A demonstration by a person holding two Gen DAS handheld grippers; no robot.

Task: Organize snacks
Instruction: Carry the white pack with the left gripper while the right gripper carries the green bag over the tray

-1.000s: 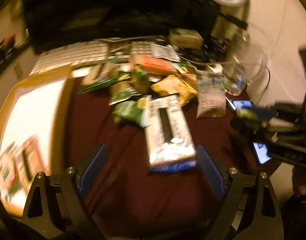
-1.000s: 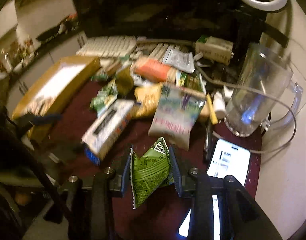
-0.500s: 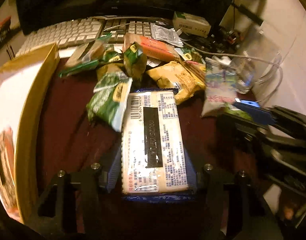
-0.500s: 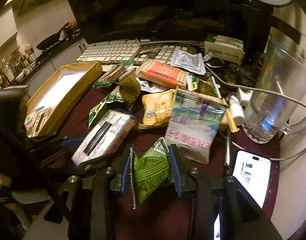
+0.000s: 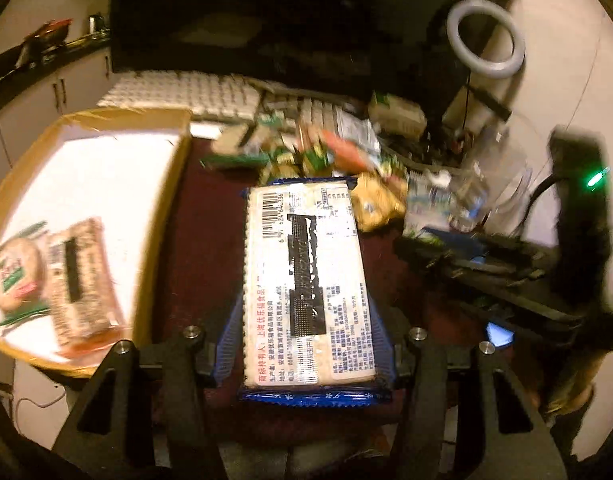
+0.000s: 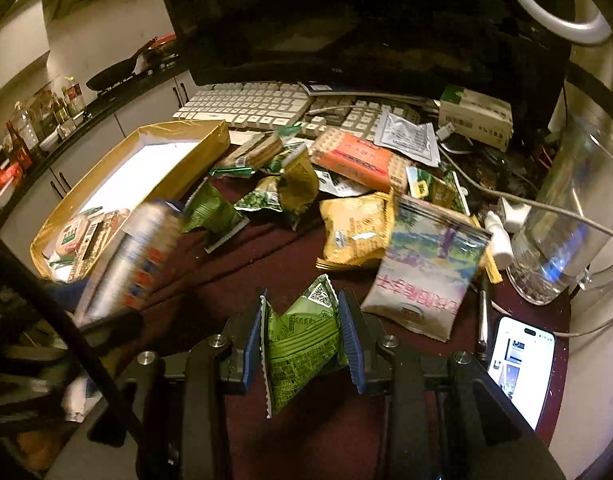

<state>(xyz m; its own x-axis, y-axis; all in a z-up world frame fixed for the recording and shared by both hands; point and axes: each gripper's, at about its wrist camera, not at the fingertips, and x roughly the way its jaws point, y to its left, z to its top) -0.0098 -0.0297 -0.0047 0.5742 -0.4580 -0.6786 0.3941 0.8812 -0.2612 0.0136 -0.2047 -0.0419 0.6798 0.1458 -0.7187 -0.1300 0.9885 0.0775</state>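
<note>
Left gripper (image 5: 306, 344): jaws just closed, clamped on a long cracker pack (image 5: 306, 280), held above the dark red table (image 5: 202, 240) beside the cardboard box (image 5: 162, 216). Right gripper (image 6: 302, 344): clamped on a small green packet (image 6: 300, 340), near the snack pile (image 6: 346, 200).

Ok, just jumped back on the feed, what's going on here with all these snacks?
Someone is sorting snacks with a handheld gripper in each hand. The left gripper has just closed on a long blue-edged cracker pack, beside the cardboard box that already holds two packs. The right gripper is clamped on a green snack packet. A heap of loose snacks lies in front of the keyboard.
</note>
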